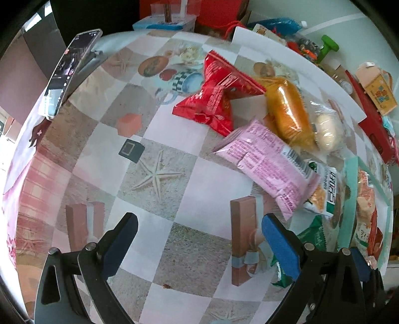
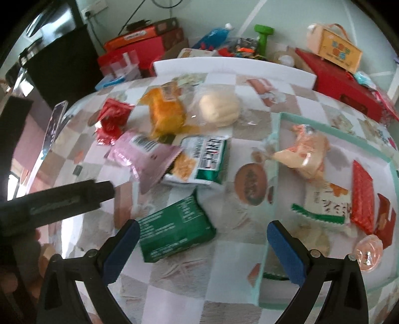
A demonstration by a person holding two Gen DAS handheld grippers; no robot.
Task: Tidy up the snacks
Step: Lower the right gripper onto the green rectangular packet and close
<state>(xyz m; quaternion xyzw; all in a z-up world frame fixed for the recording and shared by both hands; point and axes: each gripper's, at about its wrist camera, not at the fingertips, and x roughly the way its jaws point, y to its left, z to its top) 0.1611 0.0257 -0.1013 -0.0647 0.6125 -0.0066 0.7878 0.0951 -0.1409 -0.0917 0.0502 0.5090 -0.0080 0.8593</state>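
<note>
Hovering with jaws spread and empty, the right gripper (image 2: 200, 245) approaches the dark green foil snack packet (image 2: 174, 230), presumably for transfer into the pale green translucent tray (image 2: 270, 199); left gripper (image 1: 199, 243) likewise spread.

Pale wall (image 2: 294, 15), checkered tablecloth (image 1: 159, 204).

counter (image 2: 224, 269): snack packets (image 2: 192, 159) heaped mid-left | tray (image 2: 274, 154) right, holding more packets (image 2: 321, 206) | boxes (image 2: 344, 82) behind | phone (image 1: 67, 72) far left
</note>
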